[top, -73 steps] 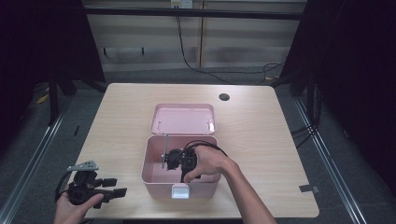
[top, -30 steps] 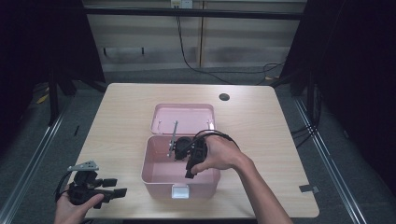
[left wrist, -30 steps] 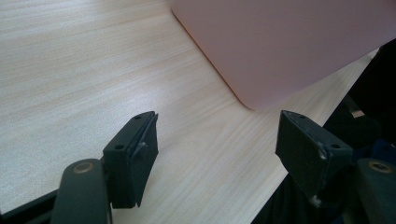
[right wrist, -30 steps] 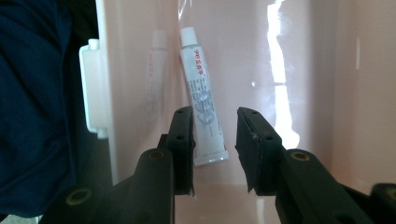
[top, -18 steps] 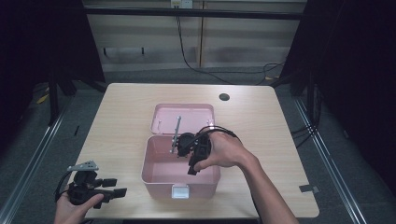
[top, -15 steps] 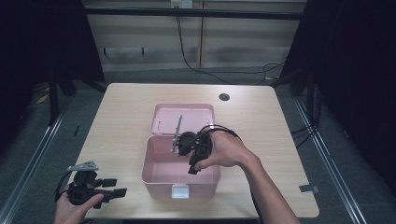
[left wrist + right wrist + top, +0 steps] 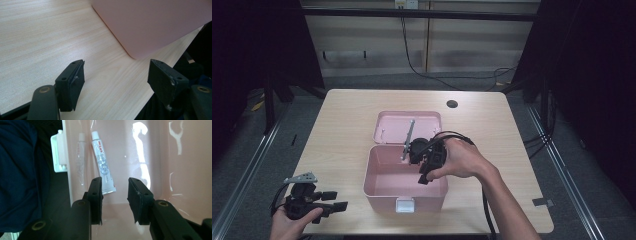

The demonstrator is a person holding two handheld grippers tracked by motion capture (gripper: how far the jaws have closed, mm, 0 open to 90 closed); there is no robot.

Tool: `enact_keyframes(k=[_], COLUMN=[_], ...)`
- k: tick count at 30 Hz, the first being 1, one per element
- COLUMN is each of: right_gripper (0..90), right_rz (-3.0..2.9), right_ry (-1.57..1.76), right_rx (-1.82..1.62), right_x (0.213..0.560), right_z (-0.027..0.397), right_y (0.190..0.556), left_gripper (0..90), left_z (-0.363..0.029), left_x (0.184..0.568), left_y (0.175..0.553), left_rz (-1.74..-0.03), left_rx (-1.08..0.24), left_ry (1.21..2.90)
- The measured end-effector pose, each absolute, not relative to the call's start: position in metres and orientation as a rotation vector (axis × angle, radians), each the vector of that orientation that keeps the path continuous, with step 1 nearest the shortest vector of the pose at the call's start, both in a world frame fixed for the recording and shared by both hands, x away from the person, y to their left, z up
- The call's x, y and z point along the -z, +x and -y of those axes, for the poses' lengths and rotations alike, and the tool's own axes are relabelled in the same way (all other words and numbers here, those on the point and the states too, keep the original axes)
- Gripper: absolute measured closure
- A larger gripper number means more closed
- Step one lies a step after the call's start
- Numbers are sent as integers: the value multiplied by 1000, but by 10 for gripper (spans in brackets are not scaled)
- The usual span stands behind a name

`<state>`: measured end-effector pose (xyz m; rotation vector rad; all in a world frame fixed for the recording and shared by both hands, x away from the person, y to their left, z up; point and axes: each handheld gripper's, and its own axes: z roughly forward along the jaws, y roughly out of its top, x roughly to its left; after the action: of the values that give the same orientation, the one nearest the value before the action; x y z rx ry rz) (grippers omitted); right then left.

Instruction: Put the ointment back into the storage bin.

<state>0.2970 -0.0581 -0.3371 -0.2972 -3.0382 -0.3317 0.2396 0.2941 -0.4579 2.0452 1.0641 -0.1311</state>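
counter (image 7: 342, 125): the pink box (image 7: 382, 187) is seen open in its middle | tube (image 7: 102, 167): laid flat inside the pink box, by the latch wall | right hand-held gripper (image 7: 115, 192): held over the pink box, jaws just widened, nothing pinched | left hand-held gripper (image 7: 116, 77): spread wide, empty, beside the pink box | step: tube judged dropped off | next: right hand-held gripper should be lifted clear of the pink box

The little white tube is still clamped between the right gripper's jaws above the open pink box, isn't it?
Not clamped. The right gripper view shows the white tube lying on the floor of the pink box, beyond the right gripper, whose jaws have just been opening with nothing between them. The rest holds: in the high view that gripper is above the open box.
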Motion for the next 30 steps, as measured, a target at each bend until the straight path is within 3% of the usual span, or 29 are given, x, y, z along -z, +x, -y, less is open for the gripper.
enact_keyframes(k=[19, 30], right_gripper=[625, 540], right_rz=[3079, 3074], right_ry=[-430, -562], right_rx=[383, 401], right_x=[317, 315], right_z=[106, 135], right_y=[287, 281], left_gripper=[295, 295], left_z=[-294, -294], left_x=[458, 458], left_y=[240, 240], left_rz=[-1064, -1066], left_rx=[129, 126], left_ry=[2050, 2047])
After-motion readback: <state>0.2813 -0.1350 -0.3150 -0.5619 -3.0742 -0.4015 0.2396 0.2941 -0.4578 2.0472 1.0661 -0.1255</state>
